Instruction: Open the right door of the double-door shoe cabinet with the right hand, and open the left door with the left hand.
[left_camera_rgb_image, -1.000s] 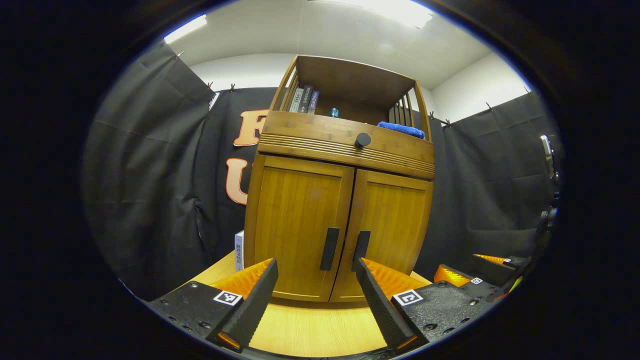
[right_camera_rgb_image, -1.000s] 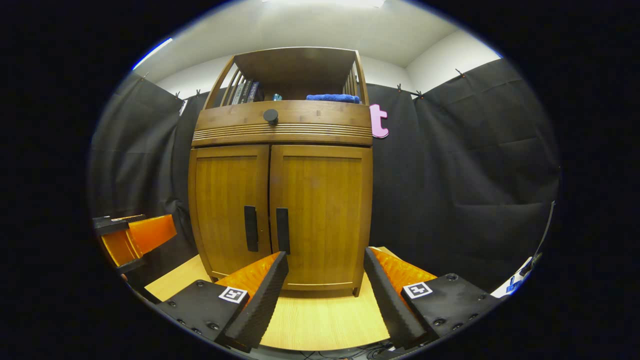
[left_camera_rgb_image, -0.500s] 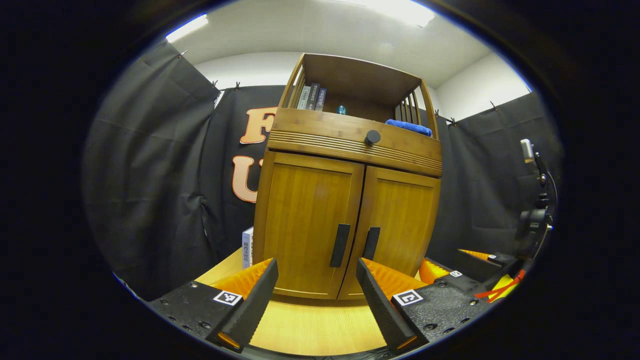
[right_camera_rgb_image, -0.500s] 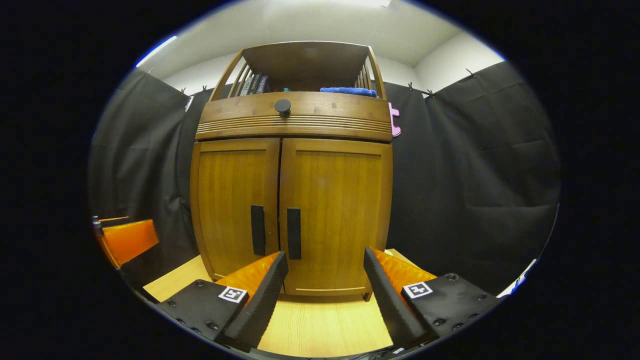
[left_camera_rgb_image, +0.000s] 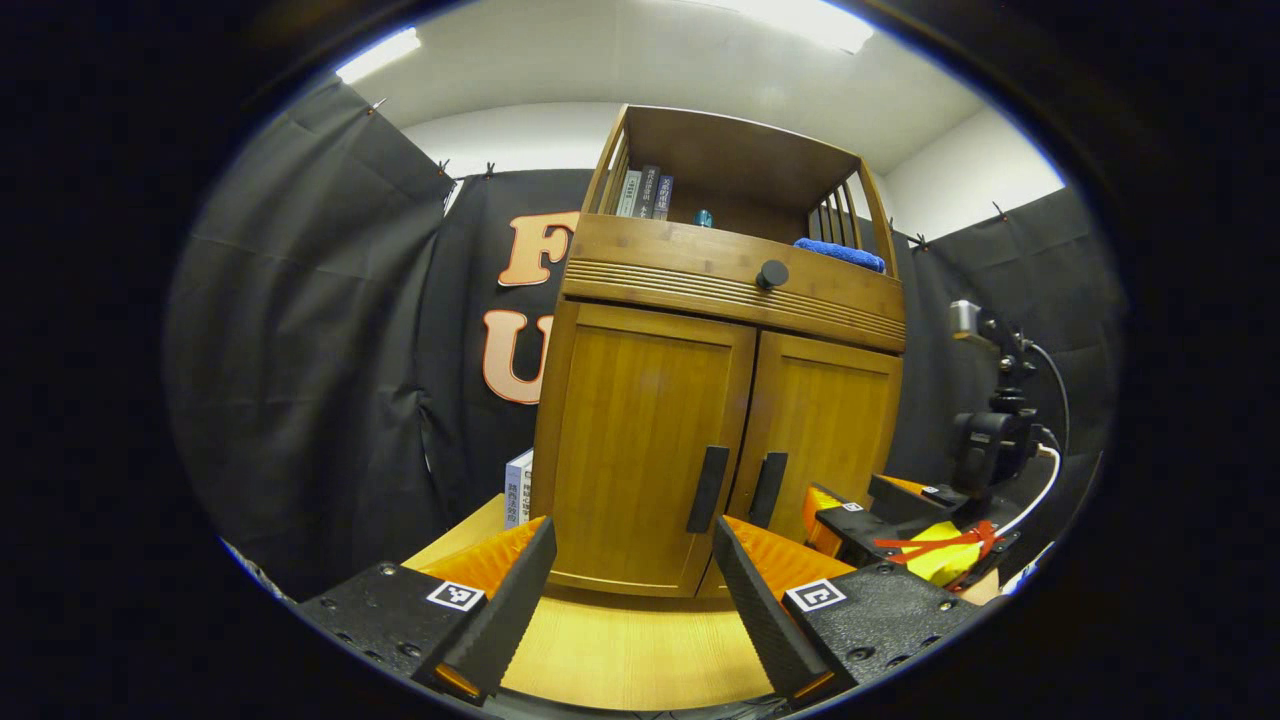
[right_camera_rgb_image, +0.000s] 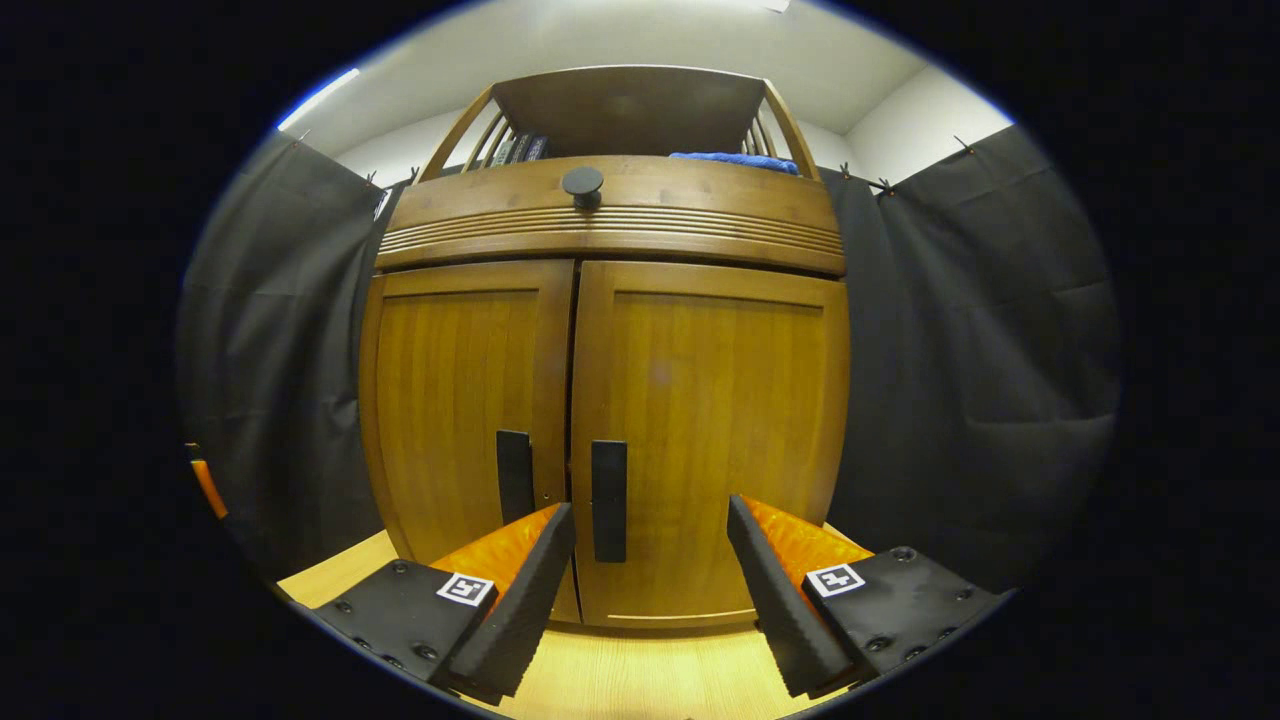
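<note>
Over the last second the honey-brown wooden double-door shoe cabinet (right_camera_rgb_image: 610, 400) has grown in the right gripper view, centre frame; the right gripper (right_camera_rgb_image: 650, 570) has closed in, fingers spread wide and holding nothing, its gap lower centre just right of the black bar handle of the right door (right_camera_rgb_image: 608, 500); both doors remain shut, so opening has not begun; grasp of that handle looks imminent. Left gripper (left_camera_rgb_image: 630, 590) likewise released, lower centre of its view, the left door's black bar handle (left_camera_rgb_image: 707, 488) farther off. Book spines at upper shelf carry writing too small to read.
</note>
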